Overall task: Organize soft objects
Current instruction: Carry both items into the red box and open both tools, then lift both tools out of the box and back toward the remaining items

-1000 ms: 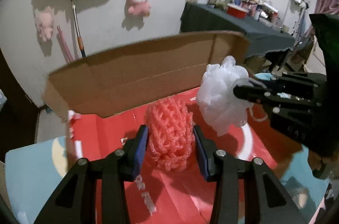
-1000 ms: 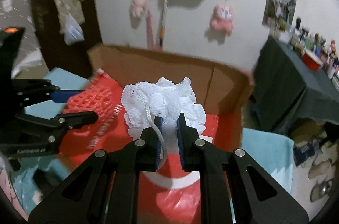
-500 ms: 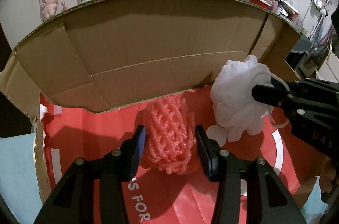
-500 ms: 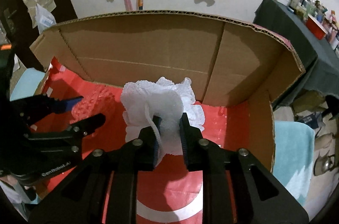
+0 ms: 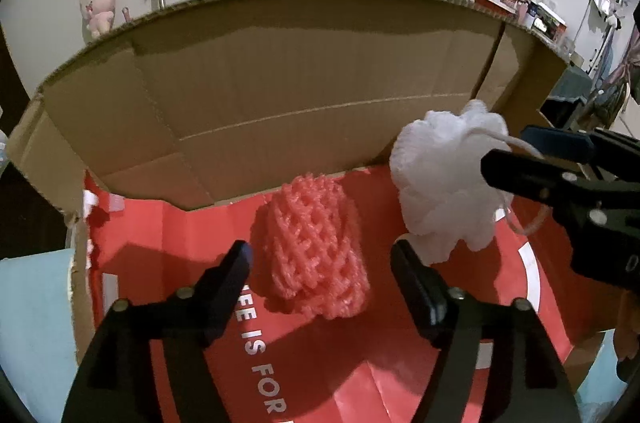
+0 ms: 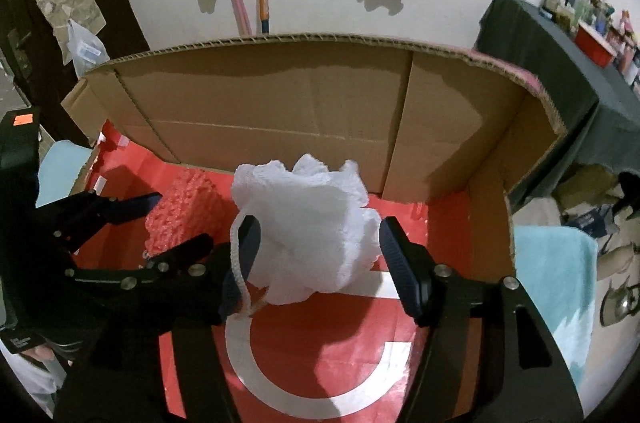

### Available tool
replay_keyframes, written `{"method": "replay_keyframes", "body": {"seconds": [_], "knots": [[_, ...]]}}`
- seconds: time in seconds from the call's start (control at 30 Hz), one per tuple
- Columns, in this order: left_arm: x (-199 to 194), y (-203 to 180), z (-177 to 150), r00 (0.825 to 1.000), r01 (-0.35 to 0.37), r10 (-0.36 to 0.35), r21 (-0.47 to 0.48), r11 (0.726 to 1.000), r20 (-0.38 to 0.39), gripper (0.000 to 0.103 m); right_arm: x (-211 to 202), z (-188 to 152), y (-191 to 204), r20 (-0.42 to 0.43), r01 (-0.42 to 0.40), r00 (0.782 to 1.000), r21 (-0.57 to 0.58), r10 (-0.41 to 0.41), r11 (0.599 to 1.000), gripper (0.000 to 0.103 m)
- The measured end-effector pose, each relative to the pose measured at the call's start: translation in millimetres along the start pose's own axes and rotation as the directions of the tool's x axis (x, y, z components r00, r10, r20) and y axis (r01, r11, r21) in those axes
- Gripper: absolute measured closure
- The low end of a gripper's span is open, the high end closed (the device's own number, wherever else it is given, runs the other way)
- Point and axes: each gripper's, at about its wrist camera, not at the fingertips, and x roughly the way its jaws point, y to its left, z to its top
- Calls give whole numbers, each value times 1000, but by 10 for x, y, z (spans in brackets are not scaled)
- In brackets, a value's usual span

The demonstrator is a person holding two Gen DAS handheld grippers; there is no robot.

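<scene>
Both grippers, left [image 5: 320, 263] and right [image 6: 318, 247], gape wide, gripping nothing, pink foam net [image 5: 316, 251] and white bath pouf [image 6: 308, 235] deposited at center frame inside the cardboard box [image 6: 280, 103].

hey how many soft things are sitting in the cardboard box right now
2. The pink foam net lies on the red floor of the cardboard box, between the open left gripper fingers. The white bath pouf sits to its right, between the open right gripper fingers.
</scene>
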Motion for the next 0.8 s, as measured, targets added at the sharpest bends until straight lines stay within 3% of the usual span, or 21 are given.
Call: {"method": "replay_keyframes", "body": {"seconds": [0.23,0.43,0.63,0.8], "knots": [[-309,67,-41,999,10,-8,-38,999,54,16,-165,39,-35,31,15,999,24,-16,1000,36],[-819,49,-96,988,22,-11,-65,998,156,5,-476,-20,-66,81,5,997,45,-8,999,31],[-1485,-61,-262,959,24,-4,-66,998,283,0,-983,-187,-51,154,1,988,55,-10,998,24],[-2068,-199,-492,923,17,3,-48,999,384,0,-1457,-419,33,225,-9,974,39,0,999,22]]}}
